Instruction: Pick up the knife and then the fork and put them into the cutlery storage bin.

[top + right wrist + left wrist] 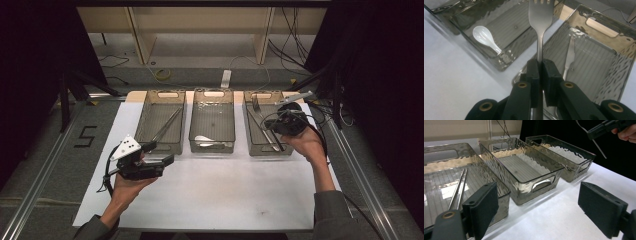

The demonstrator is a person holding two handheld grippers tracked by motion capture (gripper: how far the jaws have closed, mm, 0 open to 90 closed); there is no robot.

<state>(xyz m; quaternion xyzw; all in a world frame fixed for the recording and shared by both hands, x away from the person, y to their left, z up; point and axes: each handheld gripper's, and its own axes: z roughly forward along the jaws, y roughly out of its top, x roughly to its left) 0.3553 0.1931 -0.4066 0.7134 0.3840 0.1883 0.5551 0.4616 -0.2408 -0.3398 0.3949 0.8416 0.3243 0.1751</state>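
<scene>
Three clear plastic bins sit in a row at the far edge of a white table mat [210,200]. Above the right bin [287,147], the right gripper [540,65] has its jaws clamped tight on the handle of a metal fork [540,17], tines pointing away from the hand. A knife [569,56] lies inside that right bin. The middle bin [487,53] holds a white spoon [485,38], and the left bin [506,193] holds metal chopsticks [457,188]. Near the left bin, the left gripper [537,211] hovers with jaws spread wide and nothing between them.
</scene>
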